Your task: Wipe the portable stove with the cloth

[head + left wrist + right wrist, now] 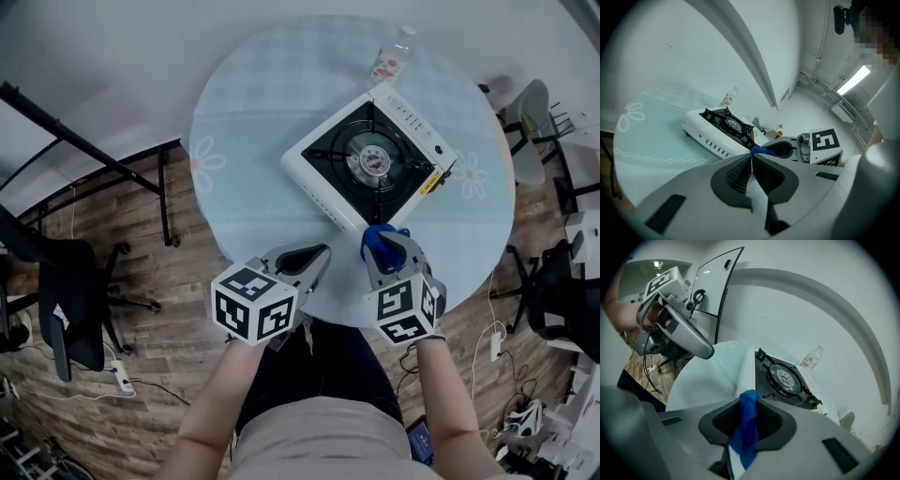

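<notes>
A white portable stove (pixel 373 159) with a black burner top stands on the round pale table (pixel 244 141), turned at an angle. My right gripper (pixel 384 246) is shut on a blue cloth (pixel 378 241), held just off the stove's near corner; the cloth (pixel 746 425) shows bunched between the jaws in the right gripper view, with the stove (pixel 783 378) just beyond. My left gripper (pixel 316 255) hovers over the table's near edge, left of the right one, its jaws closed with nothing between them. The stove (pixel 723 131) lies ahead of it.
A clear plastic bottle (pixel 393 56) lies on the table behind the stove. Black chairs (pixel 66 300) stand on the wooden floor at the left, more chairs (pixel 553 291) and cables at the right. A dark rack frame (pixel 112 164) stands left of the table.
</notes>
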{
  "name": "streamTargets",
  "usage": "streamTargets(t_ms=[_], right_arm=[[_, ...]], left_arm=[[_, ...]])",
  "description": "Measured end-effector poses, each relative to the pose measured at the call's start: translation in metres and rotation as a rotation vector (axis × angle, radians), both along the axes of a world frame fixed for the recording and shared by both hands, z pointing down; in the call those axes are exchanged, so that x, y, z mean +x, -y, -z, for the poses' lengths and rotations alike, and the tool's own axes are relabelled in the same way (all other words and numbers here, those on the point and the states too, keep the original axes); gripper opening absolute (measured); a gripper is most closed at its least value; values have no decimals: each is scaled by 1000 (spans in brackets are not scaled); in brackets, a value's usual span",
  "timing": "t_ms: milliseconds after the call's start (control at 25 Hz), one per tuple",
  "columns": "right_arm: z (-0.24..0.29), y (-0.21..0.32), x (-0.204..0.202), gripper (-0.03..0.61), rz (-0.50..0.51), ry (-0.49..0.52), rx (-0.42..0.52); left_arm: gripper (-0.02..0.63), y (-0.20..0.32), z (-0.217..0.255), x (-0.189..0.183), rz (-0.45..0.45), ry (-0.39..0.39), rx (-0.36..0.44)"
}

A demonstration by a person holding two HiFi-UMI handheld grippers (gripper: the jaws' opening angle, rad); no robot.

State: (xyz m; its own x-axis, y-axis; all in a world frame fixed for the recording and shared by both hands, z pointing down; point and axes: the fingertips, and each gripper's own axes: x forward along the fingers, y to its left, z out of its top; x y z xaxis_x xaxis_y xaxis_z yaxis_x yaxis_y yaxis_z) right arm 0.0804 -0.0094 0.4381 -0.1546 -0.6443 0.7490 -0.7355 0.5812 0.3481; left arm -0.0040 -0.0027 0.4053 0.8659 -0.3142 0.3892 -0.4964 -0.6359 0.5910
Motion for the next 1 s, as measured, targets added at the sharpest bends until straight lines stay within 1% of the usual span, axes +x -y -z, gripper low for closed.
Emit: streamTargets(t_ms=[200, 480, 680, 1000], right_arm=[[-2, 2, -5, 97, 32, -48, -1], [-4, 7, -14, 97, 56, -64, -10], [-4, 14, -20, 97, 56, -93, -12], [-7, 20, -24, 97, 66, -149, -42]], left_arm=[[29, 3, -2, -3, 13, 0, -3], [29, 8, -5, -9, 31, 0, -6], [29, 9, -5, -10, 35, 5, -7], [29, 15, -9, -15, 58, 8, -13]])
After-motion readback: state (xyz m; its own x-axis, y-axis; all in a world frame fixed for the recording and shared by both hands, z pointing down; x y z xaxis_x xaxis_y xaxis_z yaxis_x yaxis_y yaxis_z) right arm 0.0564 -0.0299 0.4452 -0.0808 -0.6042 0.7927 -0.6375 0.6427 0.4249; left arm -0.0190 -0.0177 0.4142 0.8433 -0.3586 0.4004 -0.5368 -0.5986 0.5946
